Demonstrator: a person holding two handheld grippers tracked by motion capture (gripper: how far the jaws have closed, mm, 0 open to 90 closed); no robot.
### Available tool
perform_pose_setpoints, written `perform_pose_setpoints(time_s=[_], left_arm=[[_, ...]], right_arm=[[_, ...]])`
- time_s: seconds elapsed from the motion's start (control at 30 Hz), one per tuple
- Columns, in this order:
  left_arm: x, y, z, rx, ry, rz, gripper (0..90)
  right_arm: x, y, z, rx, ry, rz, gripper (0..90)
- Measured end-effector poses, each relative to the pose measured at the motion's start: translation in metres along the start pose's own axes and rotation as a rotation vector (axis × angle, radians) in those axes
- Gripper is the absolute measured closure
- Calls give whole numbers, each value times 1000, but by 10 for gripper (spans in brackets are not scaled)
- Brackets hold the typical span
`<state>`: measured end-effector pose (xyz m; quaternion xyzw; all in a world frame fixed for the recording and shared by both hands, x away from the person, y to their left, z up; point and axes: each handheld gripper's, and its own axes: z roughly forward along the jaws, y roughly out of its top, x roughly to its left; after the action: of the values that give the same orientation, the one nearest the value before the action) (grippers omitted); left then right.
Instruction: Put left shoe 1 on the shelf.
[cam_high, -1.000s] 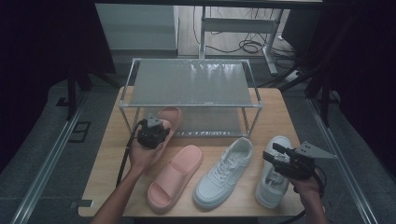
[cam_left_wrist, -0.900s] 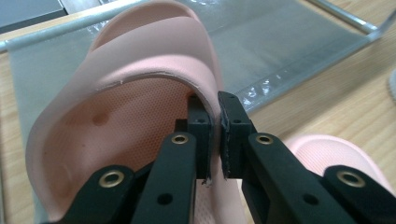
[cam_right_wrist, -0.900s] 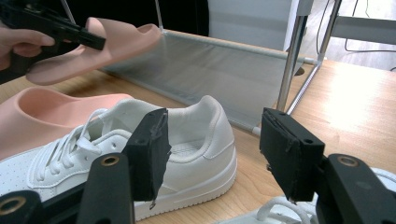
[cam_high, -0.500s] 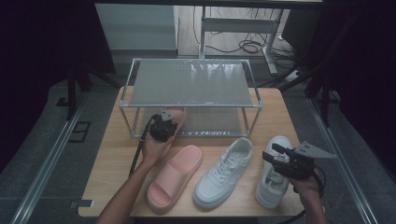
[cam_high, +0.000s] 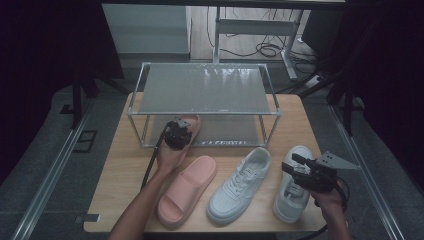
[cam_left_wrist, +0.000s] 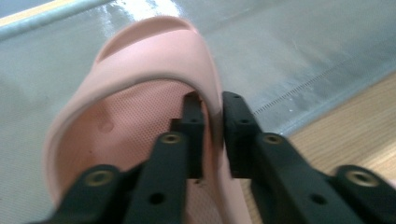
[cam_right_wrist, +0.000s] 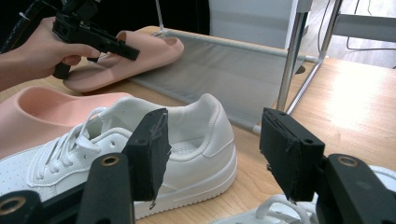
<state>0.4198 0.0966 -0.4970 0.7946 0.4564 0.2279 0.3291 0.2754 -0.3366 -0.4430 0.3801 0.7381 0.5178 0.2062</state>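
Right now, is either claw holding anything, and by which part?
The left claw has the side wall of the pink slipper's strap between its jaws, which have just been opening. The right claw stands open, holding nothing.

Lab-like recording room: dark curtains, floor cables, bare wooden table.

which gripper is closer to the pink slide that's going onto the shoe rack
Left. The left gripper has that pink slide's strap between its jaws, which have just been opening. The right gripper hangs apart, over the far white sneaker.
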Motion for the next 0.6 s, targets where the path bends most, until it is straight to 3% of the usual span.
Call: perform_pose_setpoints(time_s=[0.1,0.23,0.37,0.6], left_arm=[[-5,0,-10,-11,-11,-6,610],[-6,-7,-25,-12,-36,-1,564],[-4,-18,-45,-28,-64,-4,579],[2,-42,-76,-75,-91,-24,710]], right_arm=[[0,0,0,-1,-2,0,427],[0,1,-1,-5,-2,-2,427],[0,1,-1,-5,-4,-1,427],[1,1,-1,-4,-5,-2,427]])
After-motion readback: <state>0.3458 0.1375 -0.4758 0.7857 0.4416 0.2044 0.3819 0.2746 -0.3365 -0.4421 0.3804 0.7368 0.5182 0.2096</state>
